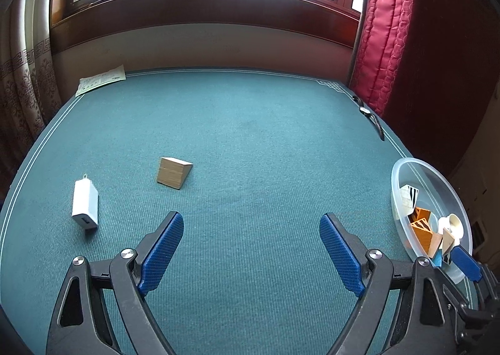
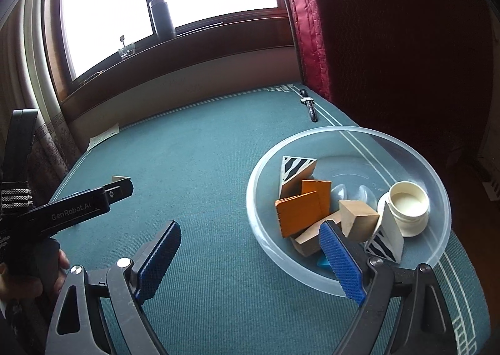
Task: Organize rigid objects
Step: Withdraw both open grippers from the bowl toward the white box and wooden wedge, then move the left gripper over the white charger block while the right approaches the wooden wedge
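Both tools are spread wide and grasp nothing: the left tool [image 1: 251,248] over bare green table [image 1: 250,136], the right tool [image 2: 250,256] at the bowl [image 2: 415,152] of blocks at frame right. Left of center, the wedge [image 1: 173,172] tapers toward the right. At far left lies the charger [image 1: 85,205], long axis running up the frame, prongs toward the top.

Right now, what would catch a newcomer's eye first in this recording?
Probably the clear bowl at the green table's right edge, piled with orange, plain and zebra-striped blocks beside a white jar. Next, a lone wooden wedge and white charger at the left, ahead of the open left gripper.
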Motion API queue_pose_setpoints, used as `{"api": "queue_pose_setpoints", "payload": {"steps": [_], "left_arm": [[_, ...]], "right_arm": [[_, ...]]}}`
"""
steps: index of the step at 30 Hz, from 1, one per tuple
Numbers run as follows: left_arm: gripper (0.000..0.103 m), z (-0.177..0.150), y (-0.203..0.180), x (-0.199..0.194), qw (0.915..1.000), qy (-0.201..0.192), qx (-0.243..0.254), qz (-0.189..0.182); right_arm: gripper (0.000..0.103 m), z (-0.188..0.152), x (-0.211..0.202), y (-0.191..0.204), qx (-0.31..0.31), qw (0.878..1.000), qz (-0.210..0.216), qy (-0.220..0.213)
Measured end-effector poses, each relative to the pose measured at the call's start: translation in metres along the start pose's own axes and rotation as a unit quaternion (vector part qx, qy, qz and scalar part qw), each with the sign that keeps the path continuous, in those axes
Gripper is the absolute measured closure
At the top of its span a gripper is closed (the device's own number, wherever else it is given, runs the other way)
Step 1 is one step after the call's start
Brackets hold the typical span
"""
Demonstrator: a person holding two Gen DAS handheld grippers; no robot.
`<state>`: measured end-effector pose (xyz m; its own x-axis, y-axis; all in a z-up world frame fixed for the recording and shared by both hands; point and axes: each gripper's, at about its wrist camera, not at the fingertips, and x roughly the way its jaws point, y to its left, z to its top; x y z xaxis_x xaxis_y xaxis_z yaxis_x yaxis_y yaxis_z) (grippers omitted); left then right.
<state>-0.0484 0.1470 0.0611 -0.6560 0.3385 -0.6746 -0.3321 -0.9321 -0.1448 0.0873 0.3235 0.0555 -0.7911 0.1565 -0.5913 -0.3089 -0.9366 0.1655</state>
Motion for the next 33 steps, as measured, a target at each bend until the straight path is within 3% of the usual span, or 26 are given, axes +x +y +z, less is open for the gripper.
{"api": "queue_pose_setpoints", "payload": {"steps": [13,33], "left_arm": [[0.013,-0.007,0.047,-0.006,0.9990,-0.004,-0.037,0.025],[0.013,-0.015,0.114,-0.003,0.9931,-0.001,-0.091,0.074]], "right_arm": [[0.010,-0.008,0.026,0.037,-0.018,0.998,0.038,0.053],[0.010,-0.013,0.048,0.065,-0.033,0.993,0.059,0.092]]}}
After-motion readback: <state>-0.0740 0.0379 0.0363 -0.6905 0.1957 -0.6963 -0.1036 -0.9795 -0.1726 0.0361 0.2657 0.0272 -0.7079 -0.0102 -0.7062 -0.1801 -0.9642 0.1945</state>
